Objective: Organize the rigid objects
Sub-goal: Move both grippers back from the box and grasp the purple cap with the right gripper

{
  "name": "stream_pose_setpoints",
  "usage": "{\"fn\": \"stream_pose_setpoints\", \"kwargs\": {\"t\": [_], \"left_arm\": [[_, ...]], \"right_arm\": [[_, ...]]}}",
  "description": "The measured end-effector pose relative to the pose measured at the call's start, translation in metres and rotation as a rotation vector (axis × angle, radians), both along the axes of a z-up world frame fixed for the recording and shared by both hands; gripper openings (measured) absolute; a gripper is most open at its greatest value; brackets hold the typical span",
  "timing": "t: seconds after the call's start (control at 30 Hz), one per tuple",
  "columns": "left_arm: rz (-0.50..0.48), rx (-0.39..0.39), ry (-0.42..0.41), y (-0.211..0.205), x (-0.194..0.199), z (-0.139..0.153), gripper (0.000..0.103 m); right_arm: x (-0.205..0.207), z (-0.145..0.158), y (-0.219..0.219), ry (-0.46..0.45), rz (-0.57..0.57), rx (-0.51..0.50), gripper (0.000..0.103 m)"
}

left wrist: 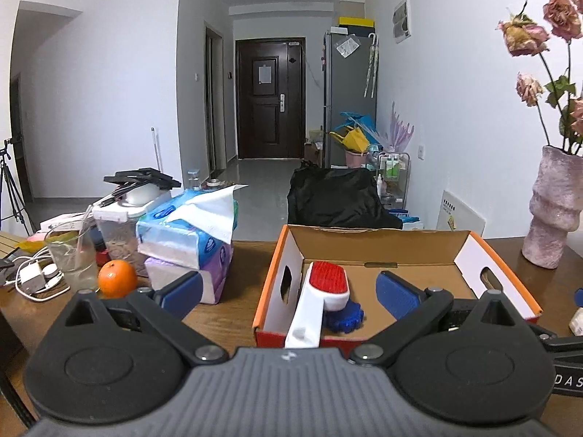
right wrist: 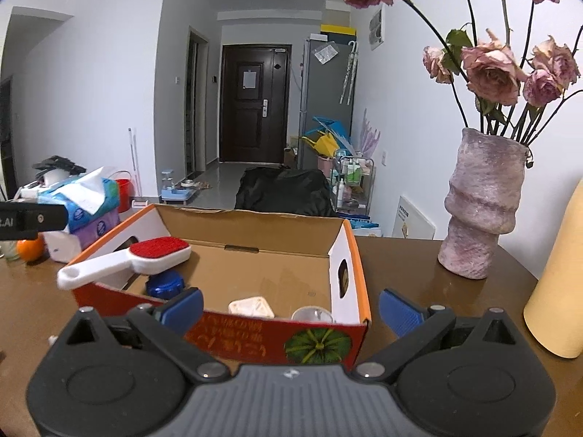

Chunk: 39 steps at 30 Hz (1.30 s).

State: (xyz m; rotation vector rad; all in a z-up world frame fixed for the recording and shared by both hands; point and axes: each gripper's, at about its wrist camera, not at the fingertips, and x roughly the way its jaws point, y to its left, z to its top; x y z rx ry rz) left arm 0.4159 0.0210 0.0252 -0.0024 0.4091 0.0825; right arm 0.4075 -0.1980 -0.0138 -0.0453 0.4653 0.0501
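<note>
Brush (left wrist: pixel 320 298) between spread jaws (boxed)

brown wooden table (right wrist: pixel 400 266) with cardboard box (right wrist: pixel 357 255), pink vase (right wrist: pixel 477 211), orange (left wrist: pixel 117 278), tissue packs (left wrist: pixel 189 240)

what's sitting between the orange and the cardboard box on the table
Stacked tissue packs stand between the orange and the cardboard box, seen in the left wrist view; bare table lies nearer the box.

Black claw (left wrist: pixel 288 293), blue pads (left wrist: pixel 399 298), grey ribbed body.
</note>
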Motion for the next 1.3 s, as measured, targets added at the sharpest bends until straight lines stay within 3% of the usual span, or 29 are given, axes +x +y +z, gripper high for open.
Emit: {"fn": "stream_pose_setpoints", "kwargs": {"t": [0.8, 1.3], "left_arm": [[0.052, -0.074, 0.029, 0.036, -0.105, -0.008, 0.103], [0.072, -0.064, 0.057, 0.059, -0.161, -0.027, 0.103]], "right_arm": [[-0.110, 0.001, -0.003, -0.004, 0.000, 0.007, 0.103], [-0.155, -0.031, -0.002, 0.067, 0.005, -0.027, 0.103]]}}
